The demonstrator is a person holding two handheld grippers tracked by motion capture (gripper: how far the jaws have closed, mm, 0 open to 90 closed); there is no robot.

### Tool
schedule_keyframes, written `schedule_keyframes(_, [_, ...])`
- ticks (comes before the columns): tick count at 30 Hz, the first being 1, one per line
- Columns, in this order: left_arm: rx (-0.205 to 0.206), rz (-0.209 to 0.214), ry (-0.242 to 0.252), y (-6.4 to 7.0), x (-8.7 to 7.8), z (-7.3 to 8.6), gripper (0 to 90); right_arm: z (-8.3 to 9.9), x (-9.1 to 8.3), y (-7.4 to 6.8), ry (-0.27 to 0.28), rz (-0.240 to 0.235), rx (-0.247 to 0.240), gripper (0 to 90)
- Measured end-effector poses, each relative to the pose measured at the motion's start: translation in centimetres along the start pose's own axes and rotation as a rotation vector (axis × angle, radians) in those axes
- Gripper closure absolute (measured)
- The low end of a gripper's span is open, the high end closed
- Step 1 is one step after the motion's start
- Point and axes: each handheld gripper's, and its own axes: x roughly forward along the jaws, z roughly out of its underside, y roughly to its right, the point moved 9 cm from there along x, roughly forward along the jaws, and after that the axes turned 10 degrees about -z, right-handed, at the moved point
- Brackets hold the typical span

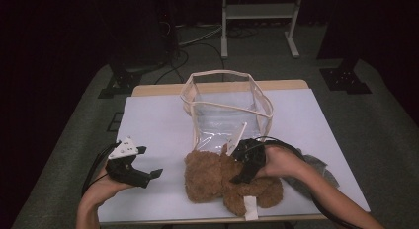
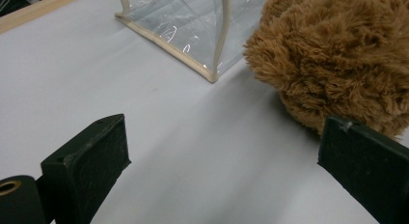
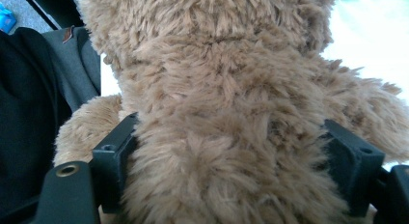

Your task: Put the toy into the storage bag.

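A brown plush teddy bear (image 1: pixel 212 177) lies on the white table near the front edge, just before a clear plastic bag (image 1: pixel 225 113) with beige trim that stands upright with its mouth wide. My right gripper (image 1: pixel 237 165) comes down on the bear from the right. In the right gripper view its jaws stand wide on either side of the bear's body (image 3: pixel 226 113), the fur touching both; the gripper (image 3: pixel 231 156) is open. My left gripper (image 1: pixel 150 161) hovers open to the left of the bear with nothing in it. Its own view has the gripper (image 2: pixel 224 151) over bare table, the bear (image 2: pixel 337 55) ahead on the right and the bag's corner (image 2: pixel 193 26) beyond.
A grey cloth (image 1: pixel 316 172) lies at the table's front right, by my right forearm. A white tag (image 1: pixel 250 208) sticks out from the bear toward the front edge. Bare white tabletop (image 1: pixel 153 120) spreads left of the bag. A metal stand (image 1: pixel 257 12) is on the floor behind.
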Motion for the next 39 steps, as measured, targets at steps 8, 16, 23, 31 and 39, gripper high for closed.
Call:
schedule_keyframes(8, [0.001,-0.001,-0.001,-0.1,0.0,0.1,3.0,0.0,0.2,-0.2,0.01,-0.01,0.006,20.3])
schedule_keyframes(16, [0.002,0.0,-0.002,-0.1,0.0,0.2,3.0,0.2,0.3,-0.1,-0.007,-0.012,0.011,26.1])
schedule_keyframes(23, [-0.003,-0.001,0.0,-0.2,0.1,0.2,3.0,0.5,0.1,0.2,-0.011,-0.012,0.021,40.7])
schedule_keyframes(31, [-0.004,-0.001,-0.001,-0.2,0.1,0.2,3.0,0.2,-0.9,0.0,0.016,-0.033,0.029,53.3])
schedule_keyframes(39, [-0.014,-0.006,0.009,-0.5,-0.2,0.2,3.0,-0.7,-1.9,-0.3,0.025,-0.03,0.003,57.3])
